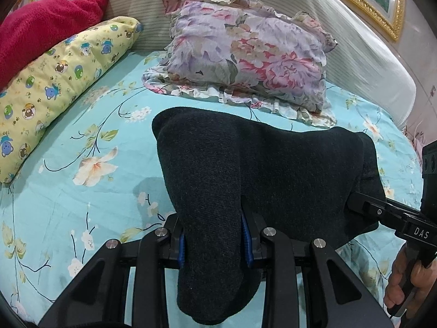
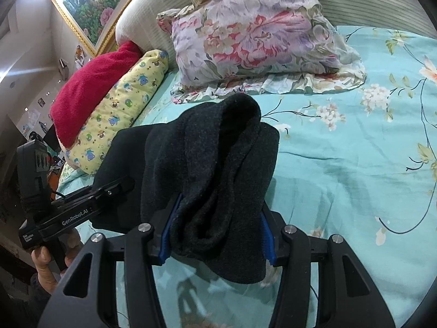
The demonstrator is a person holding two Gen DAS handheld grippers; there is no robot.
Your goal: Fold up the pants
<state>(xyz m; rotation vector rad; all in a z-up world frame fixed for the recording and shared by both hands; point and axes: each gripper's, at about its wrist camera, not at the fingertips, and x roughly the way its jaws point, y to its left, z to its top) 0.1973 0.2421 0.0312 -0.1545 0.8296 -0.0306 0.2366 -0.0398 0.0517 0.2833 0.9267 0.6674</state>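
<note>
A bunched edge of the dark pants (image 1: 245, 169) is clamped between the blue pads of the left gripper (image 1: 215, 242). A thicker fold is pinched by the right gripper (image 2: 215, 235), its jaws set wider. Both are angled downward, and the pants are held over the floral bedsheet (image 1: 82, 191).

The left gripper (image 1: 215, 242) has its blue pads clamped on a thick bunch of the dark pants (image 1: 259, 169), which rise between the jaws and spread away ahead of them. To the right of the jaws the right gripper (image 1: 355, 201) bites the same cloth — a hand (image 1: 409, 281) holds its handle. Beyond the jaws lies a floral pillow (image 1: 245, 63); ahead to the left, a yellow quilt (image 1: 54, 90) and red blanket (image 1: 46, 30) — all on the turquoise sheet (image 1: 82, 191).
</note>
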